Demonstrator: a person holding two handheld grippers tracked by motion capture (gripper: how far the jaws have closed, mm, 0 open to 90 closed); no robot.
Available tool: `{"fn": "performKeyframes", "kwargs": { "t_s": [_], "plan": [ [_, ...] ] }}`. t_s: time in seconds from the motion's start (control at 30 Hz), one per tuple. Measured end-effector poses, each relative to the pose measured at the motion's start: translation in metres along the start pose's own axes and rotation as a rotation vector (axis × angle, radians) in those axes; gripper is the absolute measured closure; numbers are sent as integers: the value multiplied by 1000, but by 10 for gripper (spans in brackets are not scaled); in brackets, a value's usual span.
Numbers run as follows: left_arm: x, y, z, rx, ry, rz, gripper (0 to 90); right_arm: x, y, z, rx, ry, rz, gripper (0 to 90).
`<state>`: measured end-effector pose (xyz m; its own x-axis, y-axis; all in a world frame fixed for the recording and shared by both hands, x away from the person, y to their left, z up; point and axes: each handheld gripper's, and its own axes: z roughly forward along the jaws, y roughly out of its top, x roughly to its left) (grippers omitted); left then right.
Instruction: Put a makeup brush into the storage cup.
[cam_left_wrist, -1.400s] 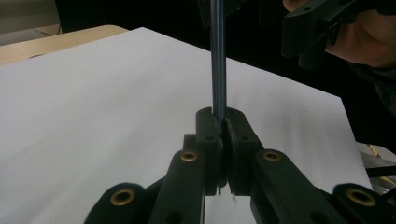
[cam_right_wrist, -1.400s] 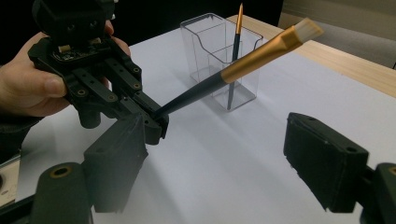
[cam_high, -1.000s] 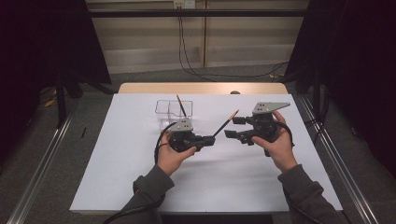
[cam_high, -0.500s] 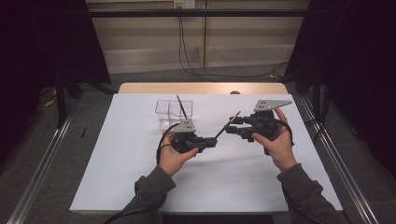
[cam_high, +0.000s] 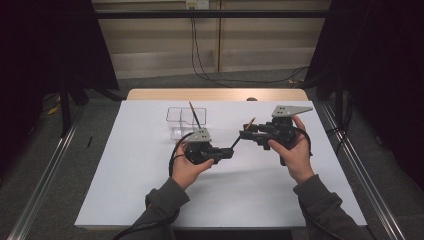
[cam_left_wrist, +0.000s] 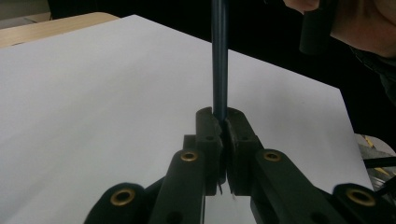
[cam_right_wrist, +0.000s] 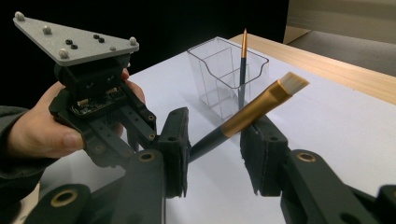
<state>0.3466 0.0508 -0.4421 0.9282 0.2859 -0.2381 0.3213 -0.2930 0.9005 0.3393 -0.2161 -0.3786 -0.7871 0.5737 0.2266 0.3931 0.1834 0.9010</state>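
A white table top (cam_high: 150, 190) spreads across the high view, with a strip of bare wood (cam_high: 215, 94) along its far edge. Toward the far side of the white surface stands a clear plastic holder (cam_high: 185, 122) with compartments; a thin brush (cam_high: 194, 114) leans upright in it, bristle end up.

Nearer the person, over the middle of the table, two hands hold the grippers facing each other. The left gripper (cam_high: 229, 153) is clamped tight on the dark handle end of a flat paintbrush (cam_high: 240, 136), and in the left gripper view the handle (cam_left_wrist: 219, 56) rises straight out from between the pressed jaws. From there the paintbrush slants up and away toward the right gripper (cam_high: 248, 135). In the right gripper view its dark handle and gold metal collar (cam_right_wrist: 247, 112) pass between the two jaws, with the pale bristle tip beyond them. Those jaws have just been closing, yet a gap shows on each side of the handle, so the pads do not press it. The paintbrush hangs above the table, well clear of the holder.
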Motion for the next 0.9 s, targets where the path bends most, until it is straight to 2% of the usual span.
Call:
{"fn": "performKeyframes", "kwargs": {
  "t_s": [0.13, 0.37, 0.73, 0.9],
  "plan": [
    [-1, 0, 1, 14, -1, 10, 856, -1, 0, -1, -14, -2, 18, 655],
    [-3, 0, 4, 5, -7, 0, 856, -1, 1, -2, -33, -13, 22, 719],
    [-4, 0, 5, 13, -4, -6, 856, 0, 1, -1, -38, -9, 30, 728],
    [-3, 1, 3, -6, 1, -12, 856, 0, -1, 3, -21, 4, 36, 719]
  ]
}}
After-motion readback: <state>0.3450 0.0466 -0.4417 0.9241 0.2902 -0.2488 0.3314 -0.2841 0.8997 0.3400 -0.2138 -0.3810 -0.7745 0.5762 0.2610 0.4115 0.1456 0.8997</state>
